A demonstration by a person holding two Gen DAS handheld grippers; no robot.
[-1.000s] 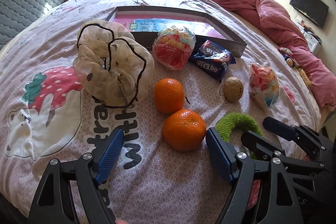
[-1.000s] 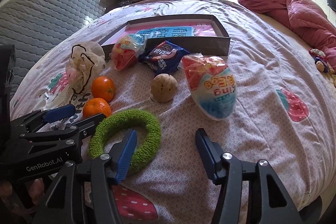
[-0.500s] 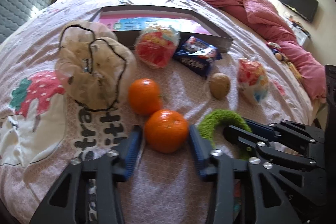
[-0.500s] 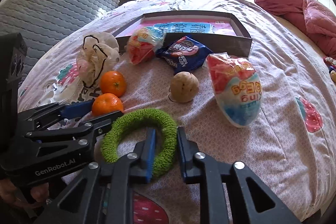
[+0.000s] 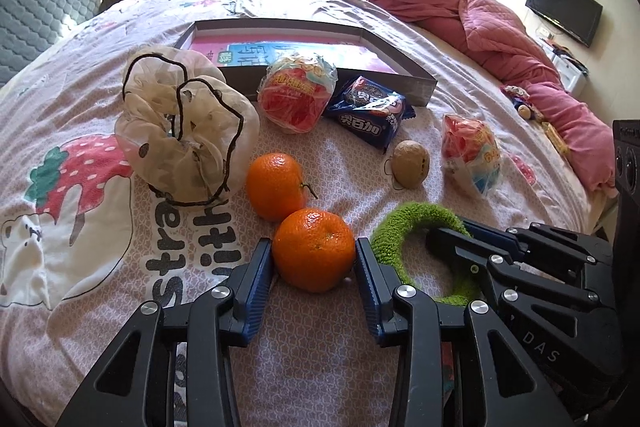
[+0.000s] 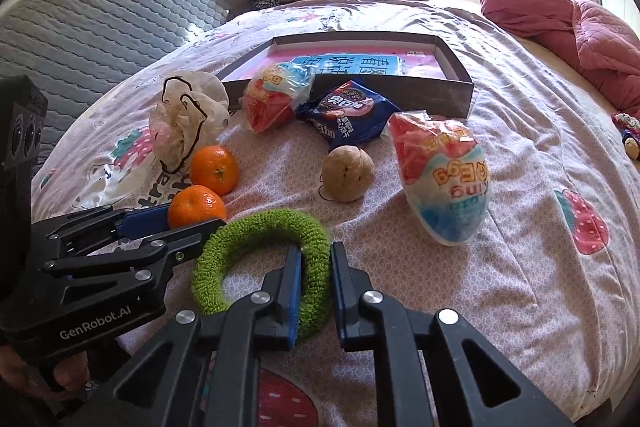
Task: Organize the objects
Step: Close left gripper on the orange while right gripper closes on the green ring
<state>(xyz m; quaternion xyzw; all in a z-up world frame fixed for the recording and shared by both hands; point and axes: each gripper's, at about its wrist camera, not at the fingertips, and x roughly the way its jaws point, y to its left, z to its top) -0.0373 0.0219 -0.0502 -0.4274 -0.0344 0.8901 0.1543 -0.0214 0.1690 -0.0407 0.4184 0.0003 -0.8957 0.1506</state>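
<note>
Both your claws have closed since a second ago, the left claw [image 5: 314,259] onto the near tangerine [image 5: 314,254] at lower centre, the right claw [image 6: 311,273] pinching the green ring [image 6: 262,259] beside it; lift together and they may collide.

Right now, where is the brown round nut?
In the right wrist view, the brown nut lies mid-bed, between the blue snack packet and the green ring.
</note>
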